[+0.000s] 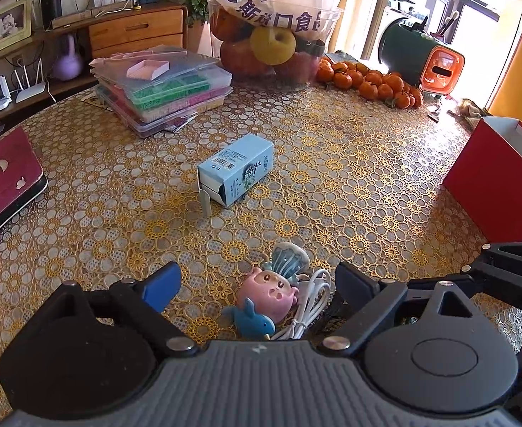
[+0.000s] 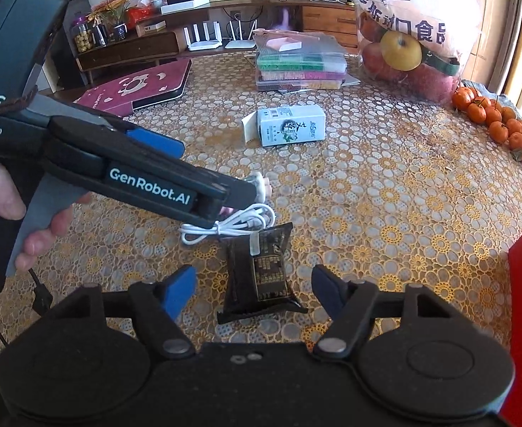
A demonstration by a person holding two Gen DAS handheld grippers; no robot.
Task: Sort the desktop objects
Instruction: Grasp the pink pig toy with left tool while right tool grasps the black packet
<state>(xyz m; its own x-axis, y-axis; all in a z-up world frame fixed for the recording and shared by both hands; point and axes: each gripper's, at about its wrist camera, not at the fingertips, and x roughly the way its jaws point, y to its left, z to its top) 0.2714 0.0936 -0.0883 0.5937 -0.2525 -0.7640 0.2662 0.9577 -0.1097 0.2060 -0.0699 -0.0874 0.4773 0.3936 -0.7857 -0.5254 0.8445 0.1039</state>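
The left wrist view sits low over the desk [image 1: 332, 163], looking forward between the left gripper [image 1: 257, 284] fingers, very near a pink toy [image 1: 266, 293] and white cable [image 1: 310, 299]. The right wrist view looks forward from slightly higher, with the left gripper [image 2: 225, 195] ahead to its left. Both share the blue carton [image 1: 234, 172] [image 2: 291, 124], cable [image 2: 232, 226] and fruit bag [image 1: 275, 17] [image 2: 410, 25] ahead.

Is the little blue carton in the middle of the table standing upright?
No, the blue carton lies on its side on the tablecloth, with one end flap open.
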